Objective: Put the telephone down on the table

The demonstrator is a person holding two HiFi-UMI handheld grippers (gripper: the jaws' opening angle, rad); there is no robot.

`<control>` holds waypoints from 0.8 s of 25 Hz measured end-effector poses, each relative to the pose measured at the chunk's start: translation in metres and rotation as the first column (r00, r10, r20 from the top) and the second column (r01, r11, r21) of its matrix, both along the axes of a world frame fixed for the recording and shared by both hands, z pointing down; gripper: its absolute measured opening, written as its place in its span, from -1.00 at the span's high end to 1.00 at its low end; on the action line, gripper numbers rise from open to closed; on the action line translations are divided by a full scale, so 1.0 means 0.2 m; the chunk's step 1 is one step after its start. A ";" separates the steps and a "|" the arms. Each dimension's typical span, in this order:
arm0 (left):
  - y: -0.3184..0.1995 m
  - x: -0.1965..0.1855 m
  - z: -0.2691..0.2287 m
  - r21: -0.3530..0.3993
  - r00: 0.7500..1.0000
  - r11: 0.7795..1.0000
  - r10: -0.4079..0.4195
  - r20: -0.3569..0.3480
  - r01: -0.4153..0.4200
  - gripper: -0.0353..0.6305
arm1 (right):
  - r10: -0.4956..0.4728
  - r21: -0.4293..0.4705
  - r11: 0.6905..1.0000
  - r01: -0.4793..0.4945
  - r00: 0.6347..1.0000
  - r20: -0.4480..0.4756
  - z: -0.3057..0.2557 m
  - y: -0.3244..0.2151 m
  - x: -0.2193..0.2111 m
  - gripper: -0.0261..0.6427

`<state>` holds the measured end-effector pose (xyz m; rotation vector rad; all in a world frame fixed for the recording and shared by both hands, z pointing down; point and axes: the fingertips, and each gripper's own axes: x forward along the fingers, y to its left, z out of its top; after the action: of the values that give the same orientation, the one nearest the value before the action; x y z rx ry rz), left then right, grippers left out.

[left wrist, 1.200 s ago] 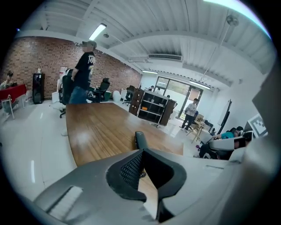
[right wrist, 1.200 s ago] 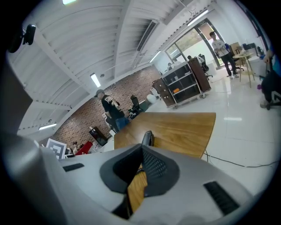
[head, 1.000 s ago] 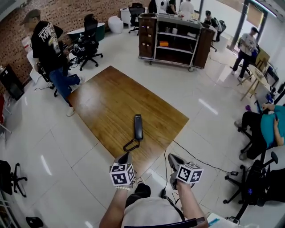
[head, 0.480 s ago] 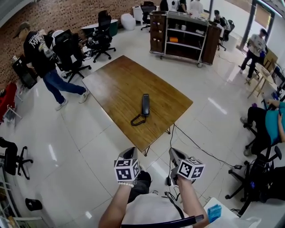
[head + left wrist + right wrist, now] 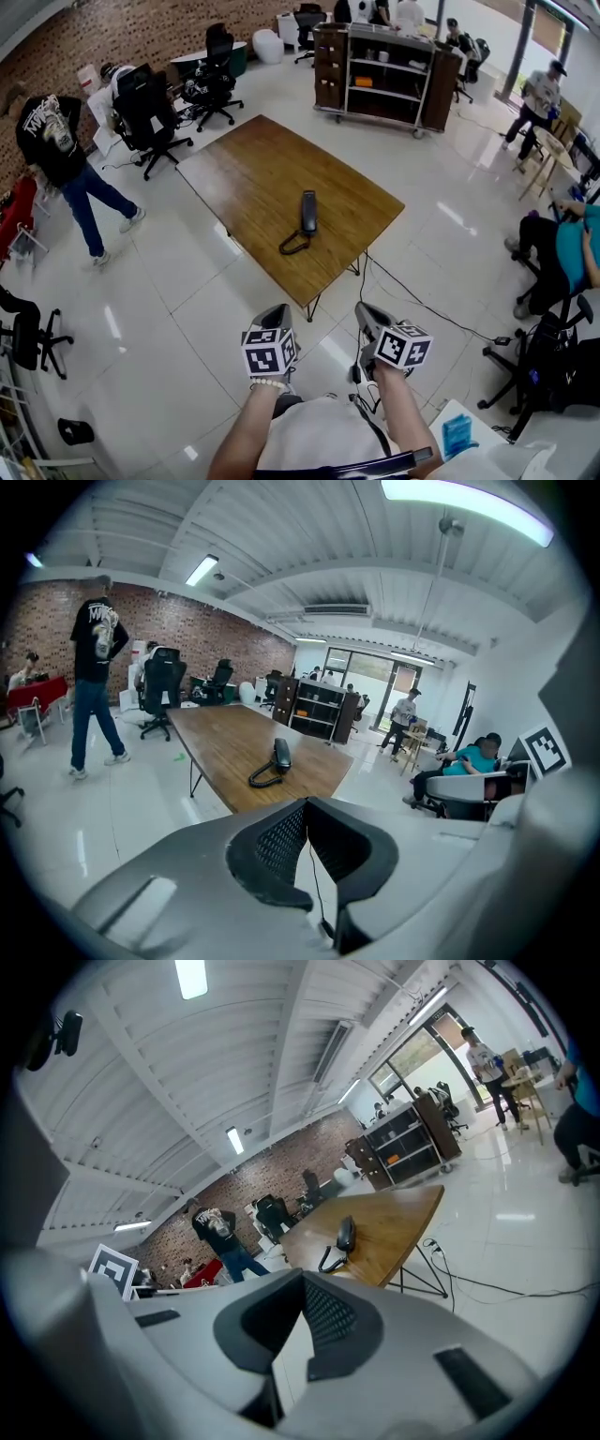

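A black telephone handset with a coiled cord lies flat on the wooden table, near its front corner. Nothing holds it. My left gripper and right gripper hang side by side close to my body, over the white floor and well short of the table. Both are shut and empty. In the left gripper view the handset lies on the table far beyond the left gripper. The right gripper view shows the handset likewise far past the right gripper.
A dark shelf cart stands behind the table. Office chairs stand at the back left. A person in black walks at the left; another sits at the right. A cable runs across the floor by the table's legs.
Both grippers have drawn back from the table, which now lies farther off; the handset stays where it lay. The person in black has walked further left.
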<state>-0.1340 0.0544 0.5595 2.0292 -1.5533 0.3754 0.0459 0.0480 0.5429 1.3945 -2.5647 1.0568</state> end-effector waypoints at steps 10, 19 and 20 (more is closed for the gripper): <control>-0.01 -0.01 -0.01 -0.012 0.999 0.999 0.046 -0.007 -0.046 0.88 | 0.012 0.006 1.000 -0.012 1.000 -0.009 -0.03 0.02 -0.07 0.89; -0.01 -0.05 -0.02 0.000 0.999 0.999 0.045 -0.020 -0.045 0.88 | 0.020 0.022 1.000 -0.019 1.000 -0.021 -0.07 0.02 -0.10 0.89; -0.01 -0.05 -0.03 0.001 0.999 0.999 0.045 -0.022 -0.045 0.88 | 0.019 0.022 1.000 -0.019 1.000 -0.021 -0.07 0.02 -0.10 0.89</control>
<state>-0.1445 0.0530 0.5536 2.0644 -1.4970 0.3681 0.0257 0.0522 0.5293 1.4301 -2.5612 1.0137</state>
